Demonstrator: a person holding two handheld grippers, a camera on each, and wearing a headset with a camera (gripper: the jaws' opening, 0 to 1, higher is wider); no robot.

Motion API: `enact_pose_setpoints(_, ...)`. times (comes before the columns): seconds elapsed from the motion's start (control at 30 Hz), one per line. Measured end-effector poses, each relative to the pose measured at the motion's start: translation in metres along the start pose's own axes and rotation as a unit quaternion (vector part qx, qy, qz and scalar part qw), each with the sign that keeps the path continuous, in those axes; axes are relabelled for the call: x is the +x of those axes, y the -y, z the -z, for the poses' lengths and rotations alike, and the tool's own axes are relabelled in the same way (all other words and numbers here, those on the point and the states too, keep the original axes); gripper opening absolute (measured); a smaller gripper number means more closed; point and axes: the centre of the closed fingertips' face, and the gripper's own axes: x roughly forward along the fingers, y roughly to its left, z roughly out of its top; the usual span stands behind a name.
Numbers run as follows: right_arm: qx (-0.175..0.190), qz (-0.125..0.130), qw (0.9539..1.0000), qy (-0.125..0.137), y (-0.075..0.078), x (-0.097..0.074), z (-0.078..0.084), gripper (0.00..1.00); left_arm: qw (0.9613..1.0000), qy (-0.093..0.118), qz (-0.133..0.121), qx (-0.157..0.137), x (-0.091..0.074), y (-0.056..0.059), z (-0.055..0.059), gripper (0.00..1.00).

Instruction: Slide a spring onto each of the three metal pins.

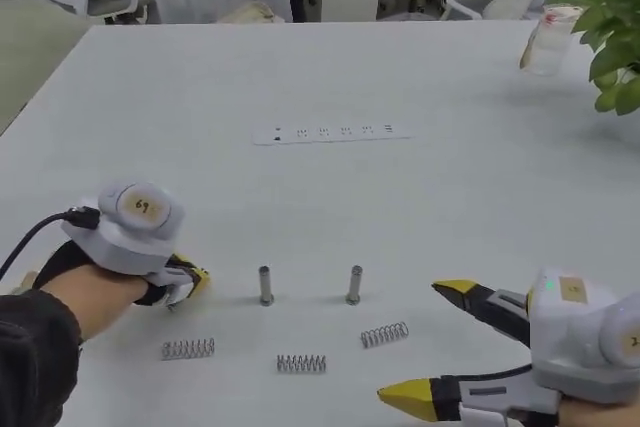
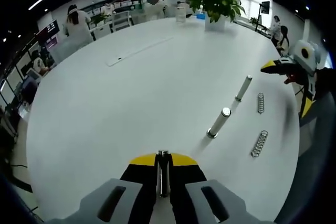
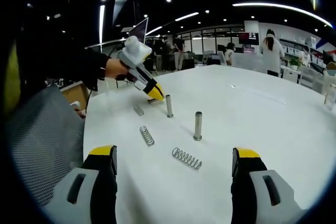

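Two metal pins stand upright on the white table. Three springs lie flat in front of them. My left gripper rests low on the table left of the pins, its jaws shut on a thin metal pin. My right gripper hovers at the front right, open and empty, with the nearest spring just ahead of it. In the right gripper view the pins stand between the two grippers.
A white power strip lies flat mid-table. A plastic cup and a leafy plant stand at the far right. Office chairs line the far edge, and a mesh chair is beside the table's near side.
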Motion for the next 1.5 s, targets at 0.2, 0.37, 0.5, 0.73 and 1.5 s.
enact_pose_setpoints(0.2,-0.005,-0.004,1.0,0.002,-0.003,0.001,-0.003,0.9,1.0,0.008,-0.001,-0.001,-0.01,0.002,-0.001,0.0)
enact_pose_setpoints(0.37,-0.008,-0.005,0.9999,0.001,-0.004,0.001,-0.005,0.89,0.9998,0.016,-0.002,-0.006,-0.017,0.004,0.0,0.0)
enact_pose_setpoints(0.5,-0.013,-0.007,0.9999,0.001,-0.006,0.002,-0.007,0.89,0.9997,0.022,-0.004,-0.01,-0.023,0.004,0.002,0.0)
enact_pose_setpoints(0.73,-0.018,-0.009,0.9998,0.003,-0.007,0.002,-0.011,0.89,0.9994,0.03,-0.008,-0.018,-0.029,0.002,0.005,0.0)
enact_pose_setpoints(1.5,-0.03,-0.014,0.9994,-0.002,-0.01,0.001,-0.015,0.89,0.9978,0.051,-0.017,-0.04,-0.042,0.003,0.012,0.0)
